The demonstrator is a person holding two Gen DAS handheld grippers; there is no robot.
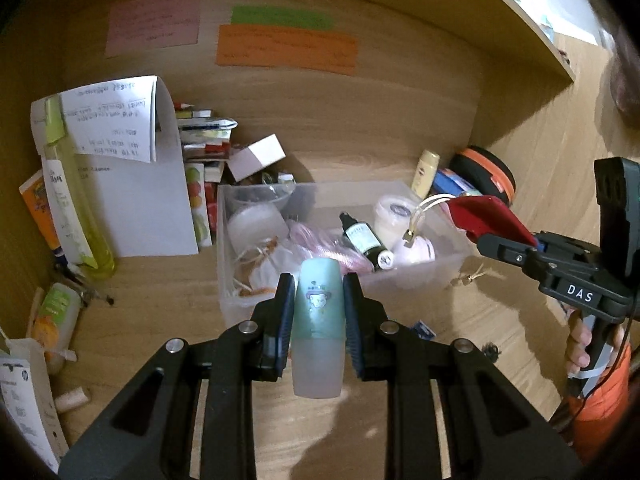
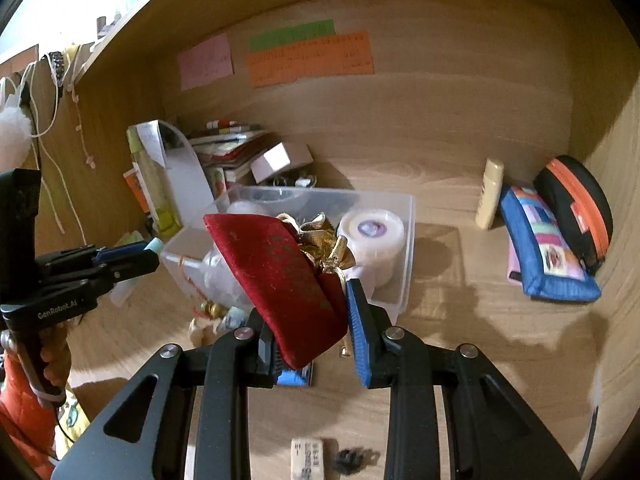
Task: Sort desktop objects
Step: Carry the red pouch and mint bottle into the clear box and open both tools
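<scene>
Left claw (image 1: 318, 312) clenched on a mint-green roll-on bottle (image 1: 318, 320), upright between the pads, frosted cap end toward the camera, low centre of the left wrist frame. Just behind it sits the clear plastic bin (image 1: 228, 280) on the table (image 1: 160, 280), holding a dark dropper bottle (image 1: 366, 238), a white jar (image 1: 394, 216) and pink cord. Right claw (image 2: 310, 328) grips a red velvet pouch (image 2: 276, 280) with gold ribbon, tilted, held above the bin's near edge, centre of the right wrist frame. Blue patchwork pencil case (image 2: 540, 244) and black-orange pouch (image 2: 576, 208) lie at right. Sticky notes (image 1: 286, 50) on the back wall.
</scene>
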